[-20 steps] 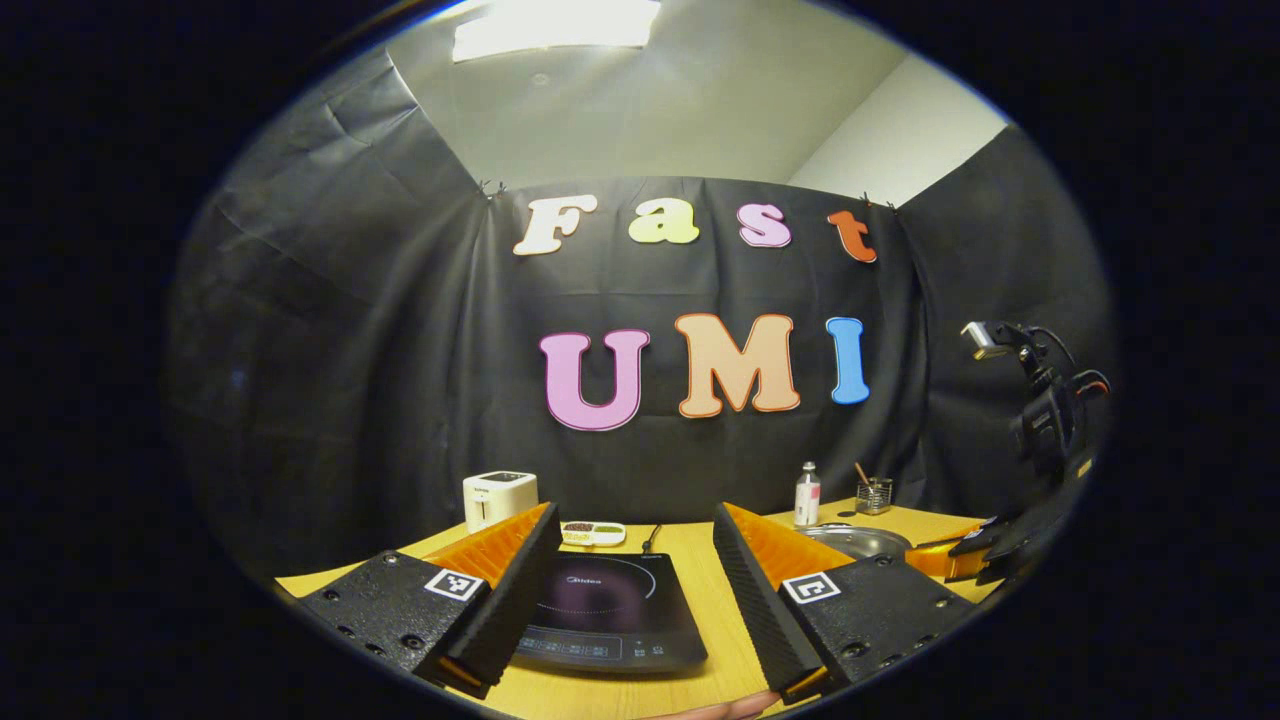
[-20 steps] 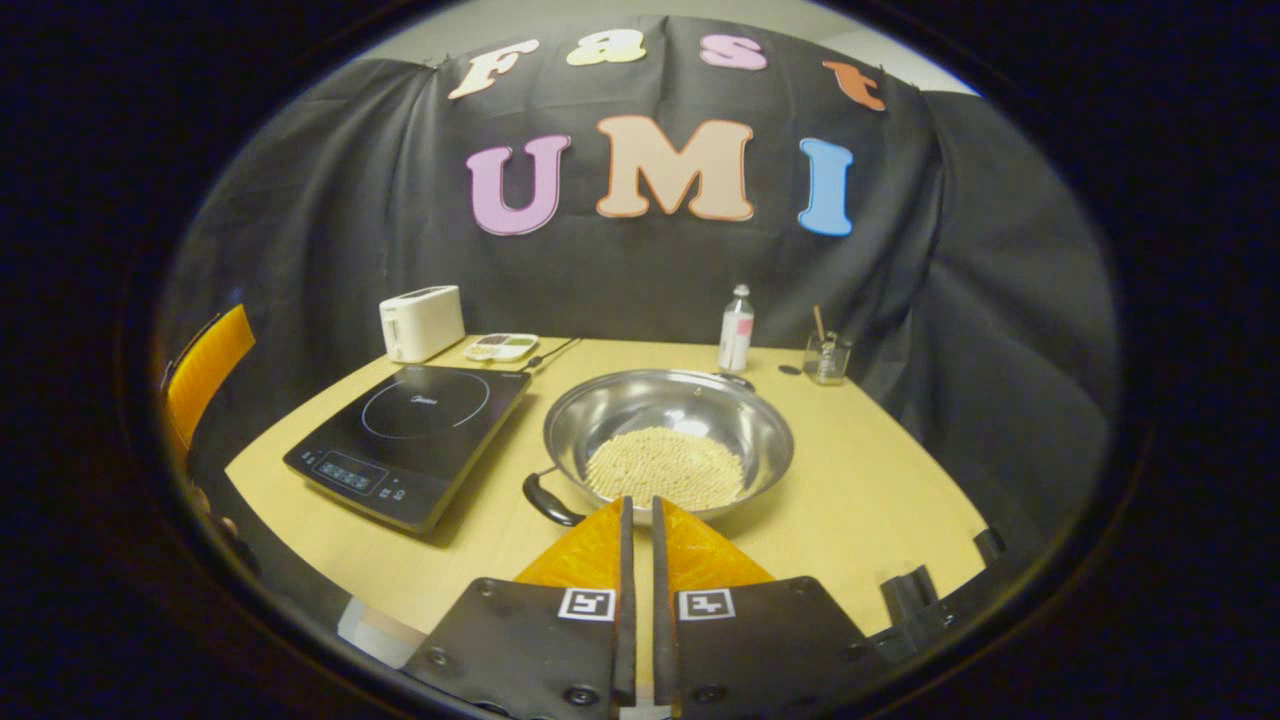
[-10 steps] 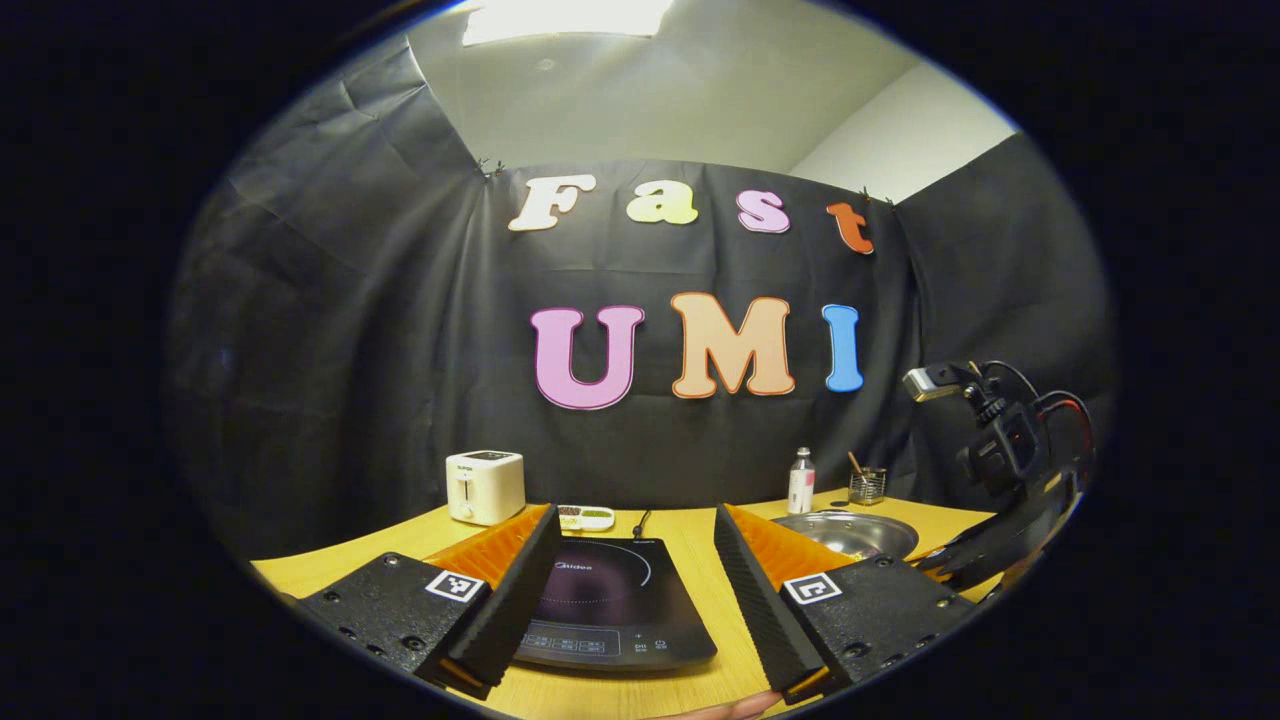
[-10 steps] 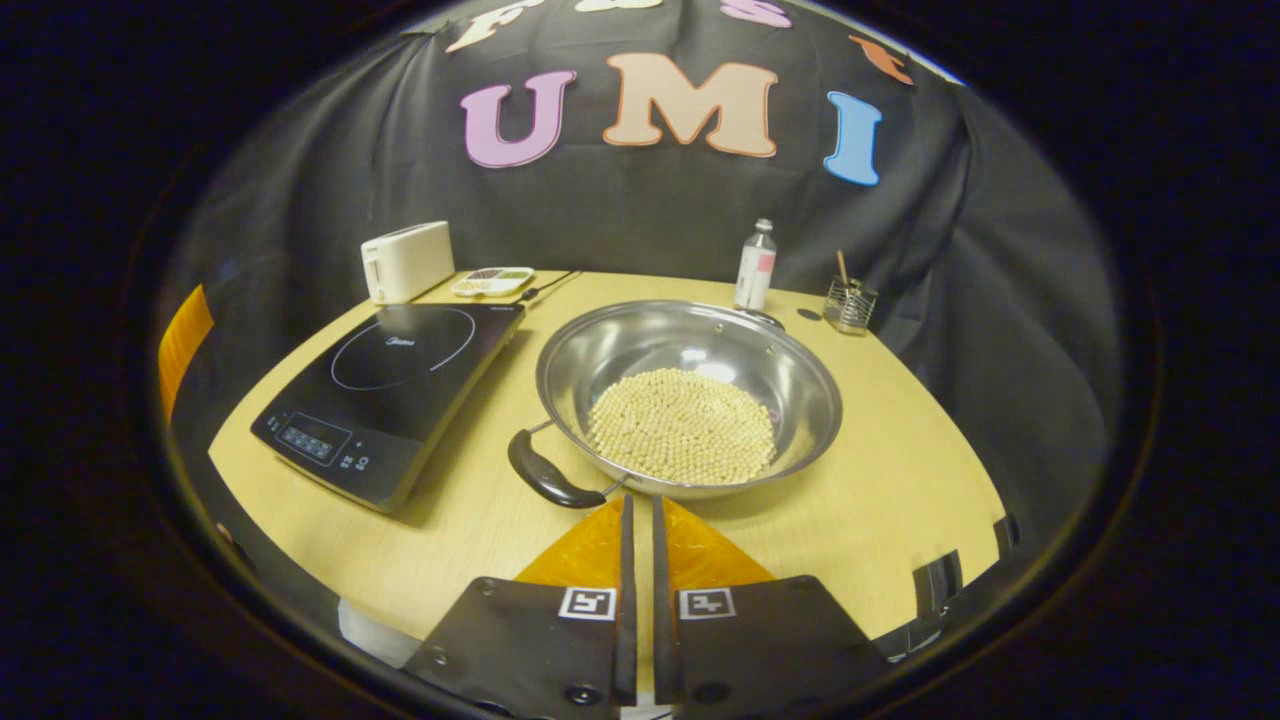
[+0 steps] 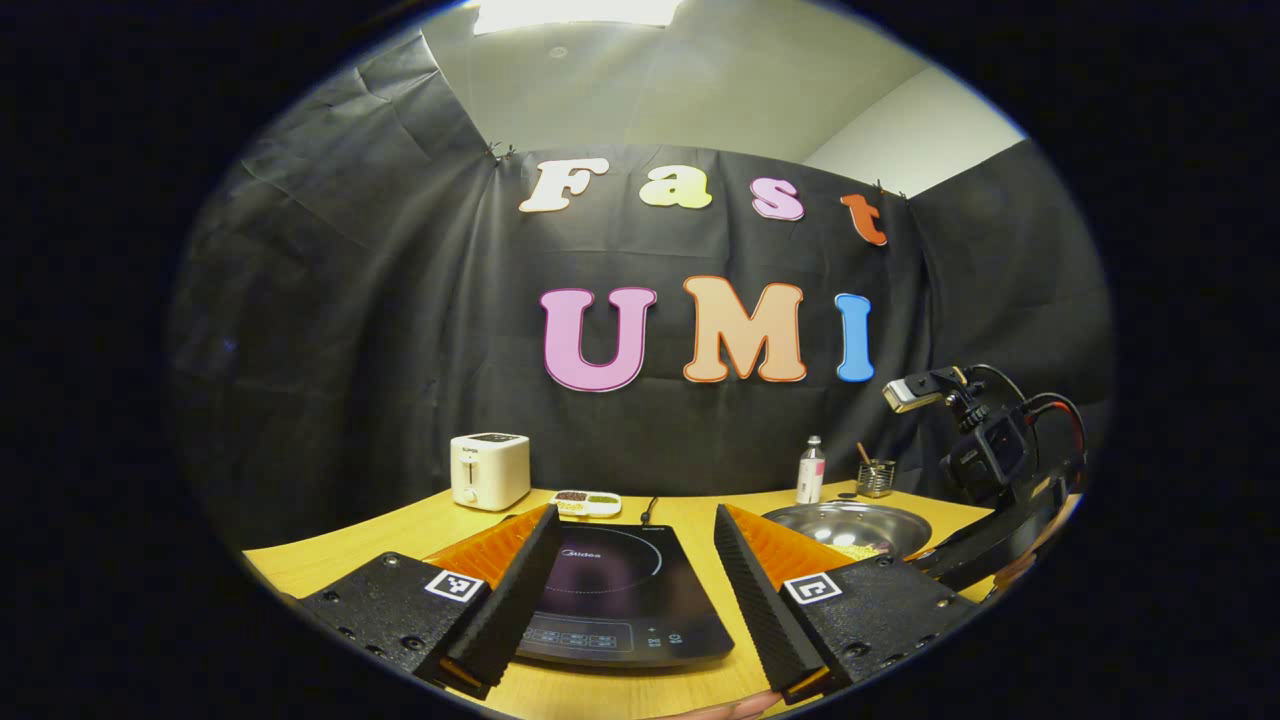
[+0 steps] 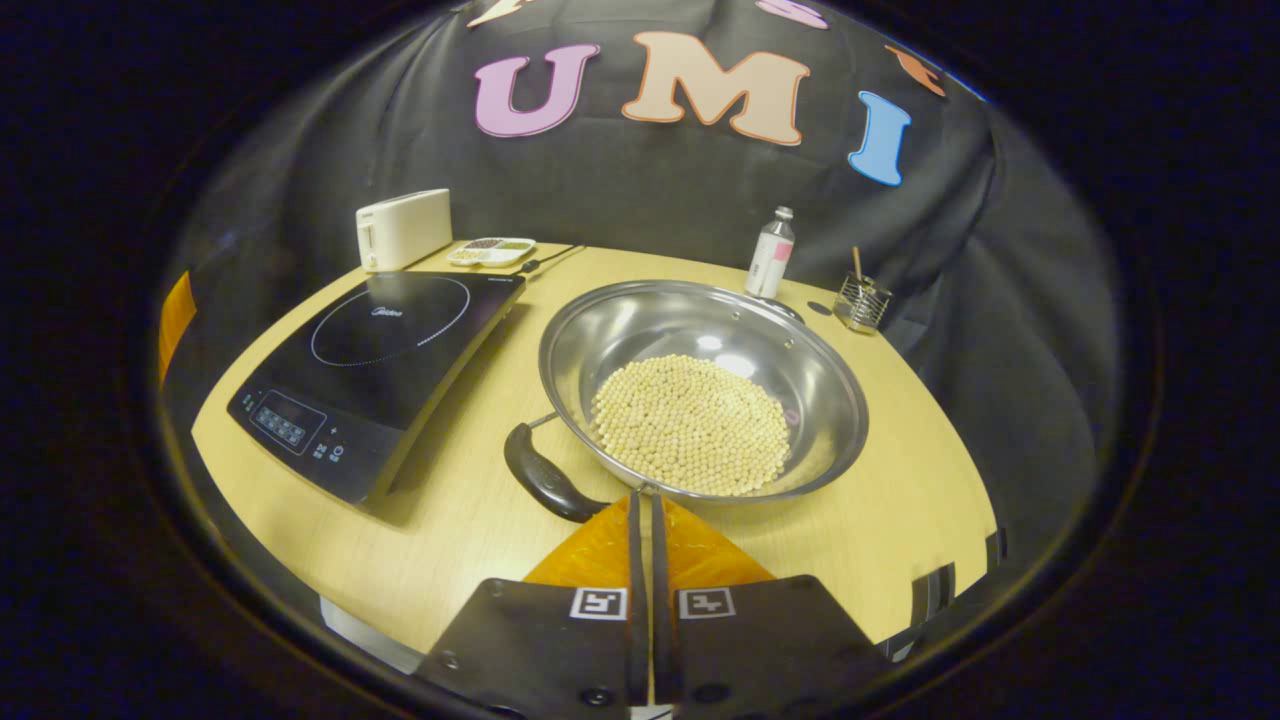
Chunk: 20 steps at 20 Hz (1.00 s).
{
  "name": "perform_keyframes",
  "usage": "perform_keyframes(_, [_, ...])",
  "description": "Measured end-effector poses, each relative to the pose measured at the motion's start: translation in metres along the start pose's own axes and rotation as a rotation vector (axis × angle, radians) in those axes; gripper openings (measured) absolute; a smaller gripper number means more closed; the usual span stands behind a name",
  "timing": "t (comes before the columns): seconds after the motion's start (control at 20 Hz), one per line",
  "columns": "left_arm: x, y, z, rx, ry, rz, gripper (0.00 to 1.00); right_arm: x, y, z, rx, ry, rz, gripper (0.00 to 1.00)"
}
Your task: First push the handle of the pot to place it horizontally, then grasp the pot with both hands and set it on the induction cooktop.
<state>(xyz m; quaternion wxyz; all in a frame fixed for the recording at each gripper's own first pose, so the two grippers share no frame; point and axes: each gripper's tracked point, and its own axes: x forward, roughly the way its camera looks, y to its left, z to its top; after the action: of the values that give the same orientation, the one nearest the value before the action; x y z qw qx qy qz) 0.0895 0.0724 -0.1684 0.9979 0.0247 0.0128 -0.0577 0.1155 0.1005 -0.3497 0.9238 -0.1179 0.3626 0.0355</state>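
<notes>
A steel pot [image 6: 700, 330] holding pale beans [image 6: 690, 438] stands on the wooden table, right of the black induction cooktop [image 6: 370, 370]. Its black handle [image 6: 545, 485] points toward the near left. My right gripper [image 6: 641, 502] is shut with nothing in it, its tips just short of the pot's near rim, beside the handle. In the left gripper view my left gripper [image 5: 635, 530] is open over the cooktop [image 5: 620, 590]. The pot [image 5: 850, 525] lies to its right, and the right gripper's body [image 5: 990, 480] rises beyond it.
At the table's back stand a white toaster [image 6: 402, 228], a small divided dish [image 6: 490, 251], a bottle [image 6: 770, 266] and a wire cup with a stick [image 6: 862, 302]. The cooktop's cord runs toward the back wall. The table's front edge curves close below both grippers.
My right gripper has moved forward and lower, bringing the pot and its handle closer. The left gripper has shifted slightly, so the cooktop and pot show more fully.
</notes>
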Motion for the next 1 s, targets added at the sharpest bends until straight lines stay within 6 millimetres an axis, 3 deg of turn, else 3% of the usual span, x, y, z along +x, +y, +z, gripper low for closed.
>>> perform_keyframes(0.2, [0.005, 0.024, -0.011, 0.014, 0.028, 0.053, 0.93, 0.004, 0.013, 0.0, -0.012, 0.003, 0.01, 0.0])
perform_keyframes(0.25, [0.005, 0.025, -0.012, 0.014, 0.033, 0.057, 0.98, 0.005, 0.017, 0.0, -0.006, 0.006, 0.017, 0.0])
perform_keyframes(0.3, [0.005, 0.025, -0.011, 0.015, 0.031, 0.058, 0.94, 0.007, 0.021, 0.002, 0.001, 0.004, 0.027, 0.03])
perform_keyframes(0.45, [0.004, 0.019, -0.002, 0.016, 0.005, 0.041, 0.94, 0.012, 0.033, 0.009, 0.014, -0.004, 0.045, 0.03])
perform_keyframes(0.5, [0.003, 0.018, -0.003, 0.013, 0.002, 0.037, 0.98, 0.014, 0.036, 0.011, 0.014, -0.007, 0.047, 0.03])
perform_keyframes(0.6, [0.003, 0.019, -0.006, 0.011, 0.012, 0.039, 0.89, 0.018, 0.043, 0.014, 0.023, -0.012, 0.052, 0.03])
perform_keyframes(0.75, [0.004, 0.02, -0.004, 0.014, 0.01, 0.042, 0.98, 0.025, 0.051, 0.018, 0.048, -0.014, 0.06, 0.03])
perform_keyframes(0.8, [0.004, 0.022, -0.005, 0.016, 0.01, 0.045, 0.89, 0.027, 0.054, 0.02, 0.061, -0.014, 0.064, 0.03])
perform_keyframes(1.0, [0.004, 0.021, -0.004, 0.012, 0.008, 0.043, 0.93, 0.039, 0.063, 0.027, 0.119, -0.023, 0.077, 0.02])
